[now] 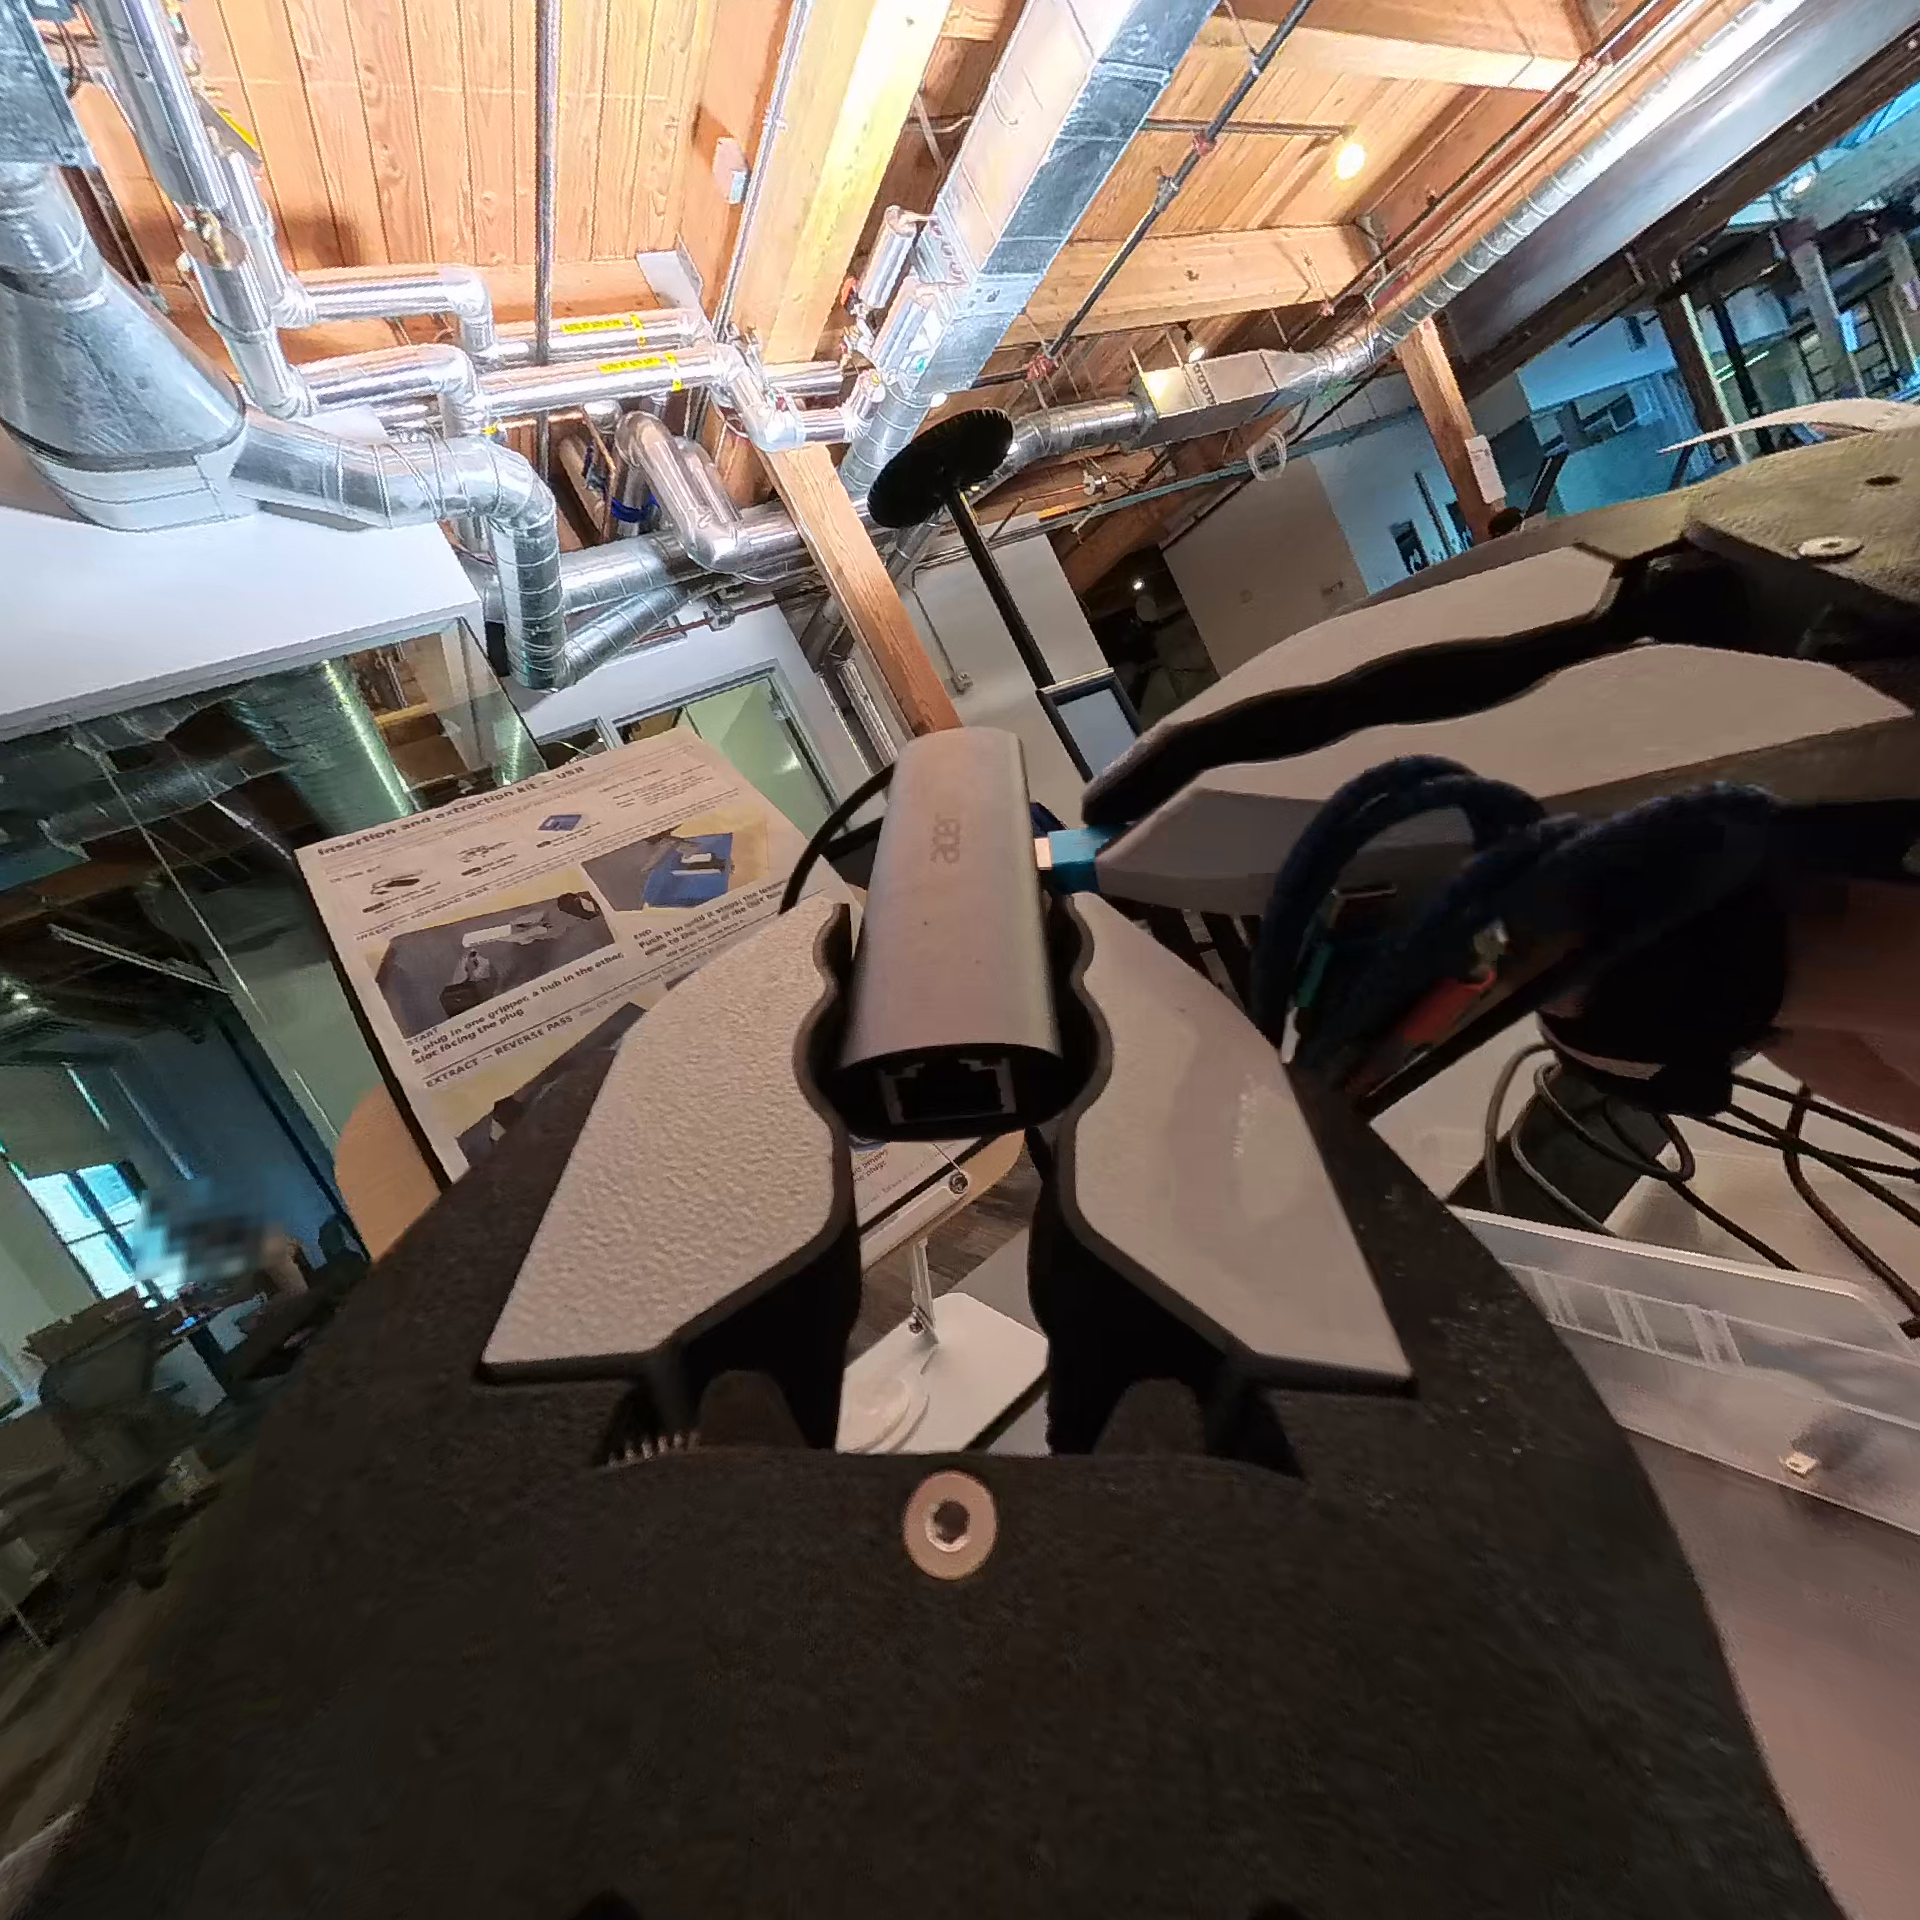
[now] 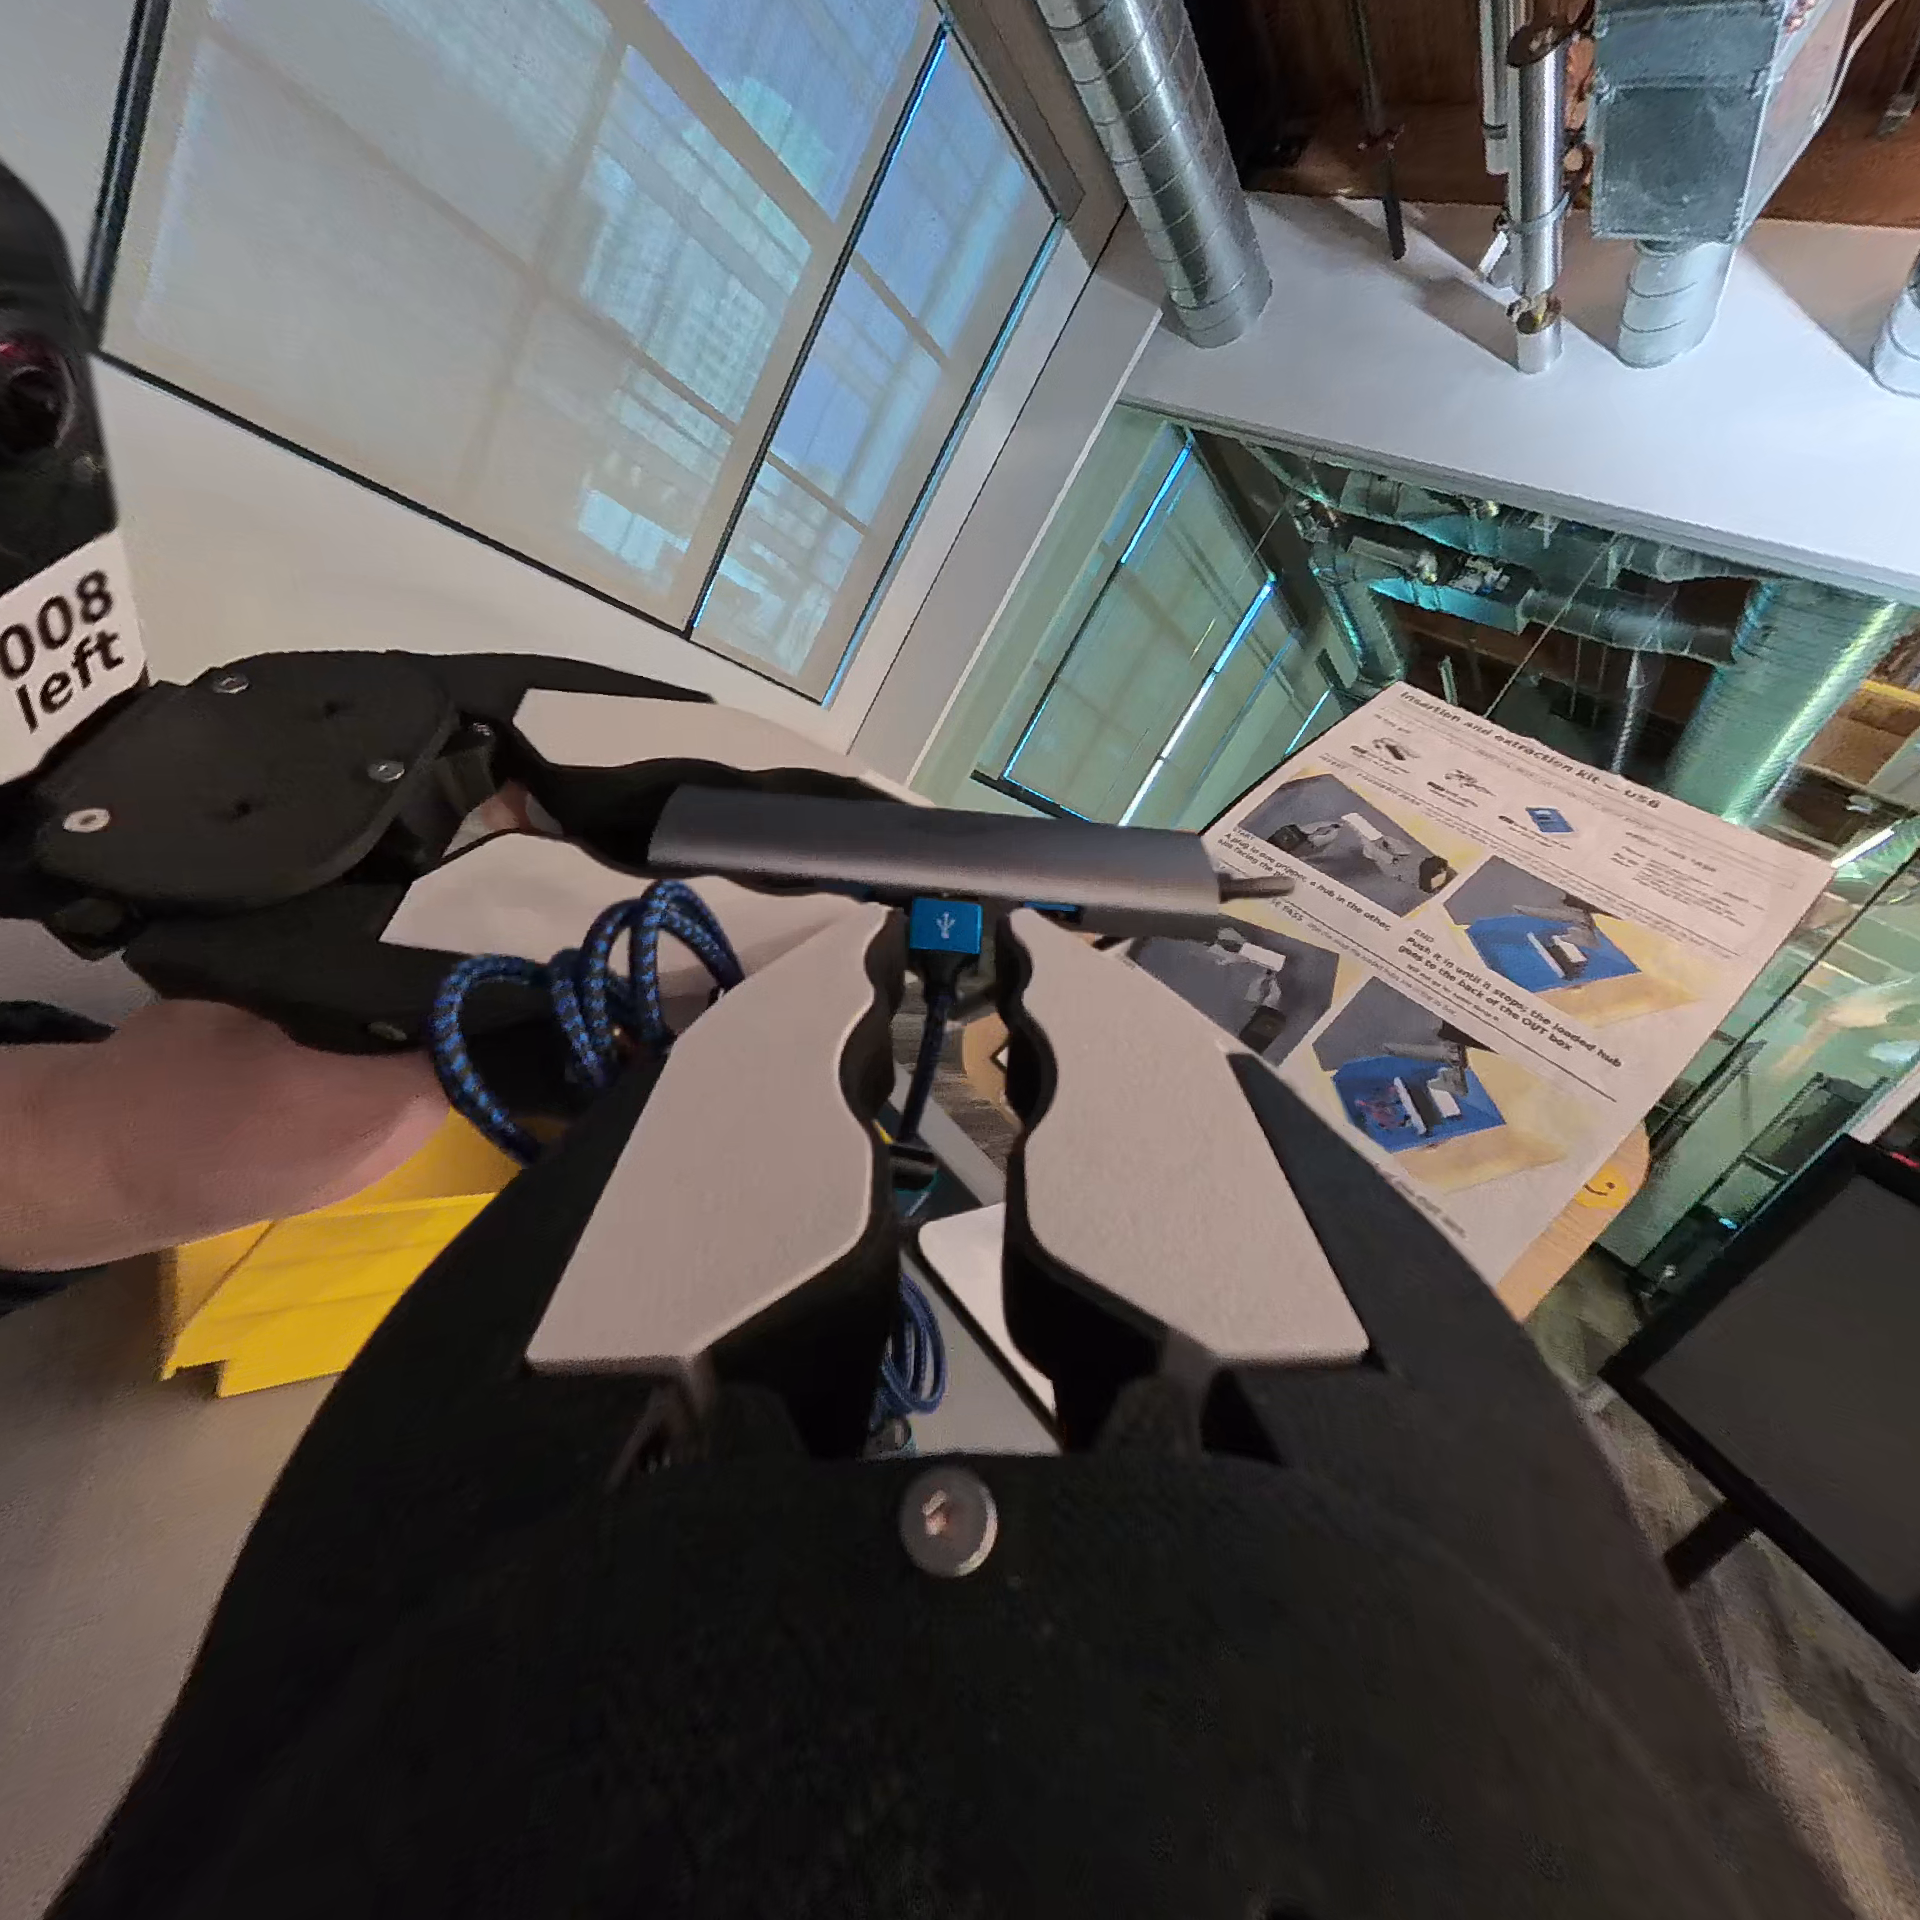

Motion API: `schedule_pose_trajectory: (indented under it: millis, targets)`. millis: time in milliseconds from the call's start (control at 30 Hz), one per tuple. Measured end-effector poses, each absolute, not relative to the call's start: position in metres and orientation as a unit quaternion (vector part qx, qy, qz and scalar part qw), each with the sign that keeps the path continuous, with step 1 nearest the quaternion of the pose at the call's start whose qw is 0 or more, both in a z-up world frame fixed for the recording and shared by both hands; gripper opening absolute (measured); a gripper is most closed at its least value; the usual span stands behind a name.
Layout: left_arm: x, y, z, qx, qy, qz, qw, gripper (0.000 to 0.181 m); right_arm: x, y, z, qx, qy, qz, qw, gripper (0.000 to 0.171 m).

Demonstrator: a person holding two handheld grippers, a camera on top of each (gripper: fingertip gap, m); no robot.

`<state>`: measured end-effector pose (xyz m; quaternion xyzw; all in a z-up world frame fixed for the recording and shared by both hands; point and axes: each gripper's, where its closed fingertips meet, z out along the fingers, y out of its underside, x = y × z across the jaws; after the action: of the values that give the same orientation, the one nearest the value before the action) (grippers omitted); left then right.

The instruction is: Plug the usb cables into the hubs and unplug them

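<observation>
Slim grey metal USB hub (image 1: 951, 935) held in the air, with a blue USB plug (image 2: 943, 925) seated in its side port.

The left gripper (image 1: 954, 940) has its fingers clamped on the hub's body. The right gripper (image 2: 940, 935) has its fingers closed on the blue plug, whose braided blue-and-black cable (image 2: 582, 997) loops below. Farther out, a clear plastic bin (image 1: 1683, 1340) lies on the grey surface (image 1: 1808, 1621); its contents cannot be made out. A printed instruction sheet (image 2: 1507, 935) stands behind.
</observation>
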<state>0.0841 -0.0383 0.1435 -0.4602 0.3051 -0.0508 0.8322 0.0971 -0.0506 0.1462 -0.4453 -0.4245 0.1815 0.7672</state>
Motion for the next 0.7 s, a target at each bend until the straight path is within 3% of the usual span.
schedule_pose_trajectory:
  millis: [467, 700]
  targets:
    - [0.0842, -0.0439, 0.1485, -0.446, 0.301, -0.035, 0.842, 0.036, 0.0947, -0.0535, 0.1445, -0.466, -0.426, 0.280, 0.723, 0.015]
    - [0.0856, -0.0391, 0.1454, -0.463, 0.311, -0.025, 0.830, 0.036, 0.0964, -0.0506, 0.1422, -0.451, -0.427, 0.233, 0.748, 0.014]
